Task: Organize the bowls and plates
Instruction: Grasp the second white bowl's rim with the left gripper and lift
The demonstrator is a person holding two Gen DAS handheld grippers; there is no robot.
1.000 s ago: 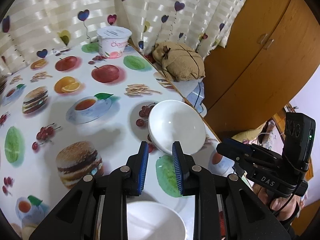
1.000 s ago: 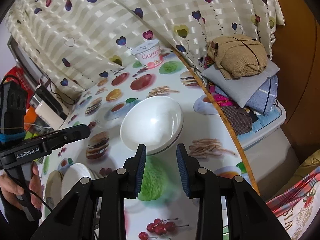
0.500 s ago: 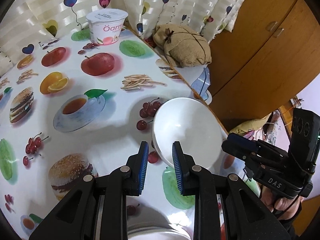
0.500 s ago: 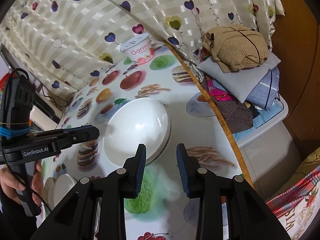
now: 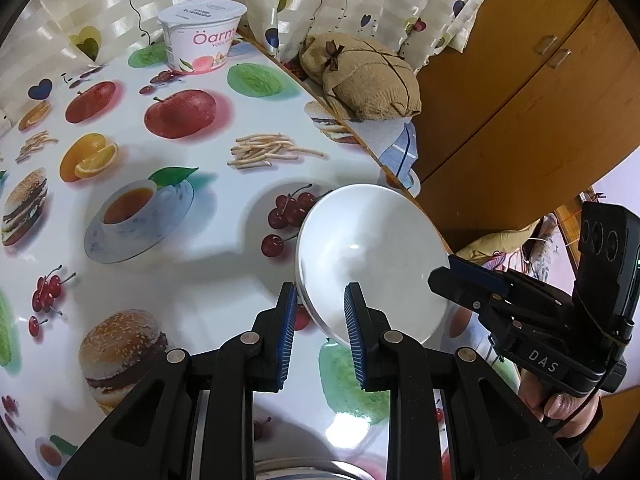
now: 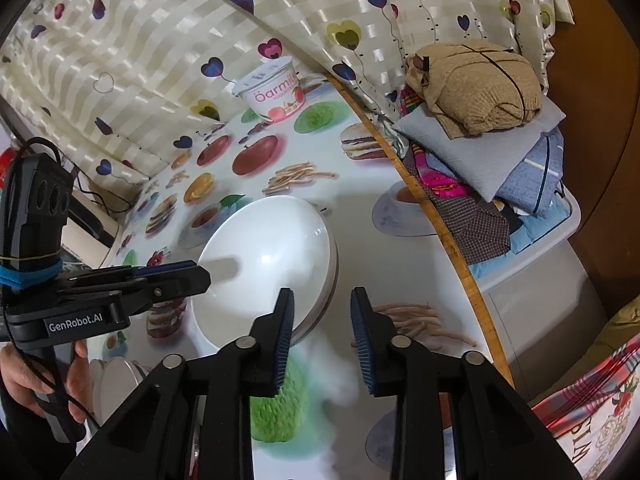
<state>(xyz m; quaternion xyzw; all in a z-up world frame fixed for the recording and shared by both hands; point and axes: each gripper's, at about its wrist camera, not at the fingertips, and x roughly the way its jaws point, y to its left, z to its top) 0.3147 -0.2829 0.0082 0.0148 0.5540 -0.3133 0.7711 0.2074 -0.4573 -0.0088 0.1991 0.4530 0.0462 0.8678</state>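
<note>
Counting one white bowl [image 5: 372, 256], glossy, round and deep, near the right edge of the tabletop [image 5: 224, 208], just in front of both sets of tongs. Seems tipped toward the right, though hard to say whether lifted or resting. Counting two sets of tongs, each black with two blue ribbed pads. Left tongs [image 5: 320, 292] released: pads apart, straddling the bowl's near left rim in the left wrist view, pressing on nothing. Right tongs [image 6: 322, 296] closing but not clenched: the bowl's right rim showing just beside the left pad, clear space up to the right pad. Cannot tell whether either pad touches the rim.

Spotting a small stack of pale, flat, round plates [image 6: 116, 376] on the near left of the tabletop, too hidden to count. Noting one yogurt tub [image 5: 202, 36], white and pink plastic, tapered, lidded, standing at the far edge, well apart from the bowl. Covering the tabletop, a shiny printed cloth of apples, burgers, cherries and teacups. Hanging behind, a striped cream curtain [image 6: 160, 40] dotted with hearts. Lying past the right edge, one tan knitted bundle [image 5: 368, 80] on folded fabrics, beside a wooden cupboard [image 5: 520, 100].
</note>
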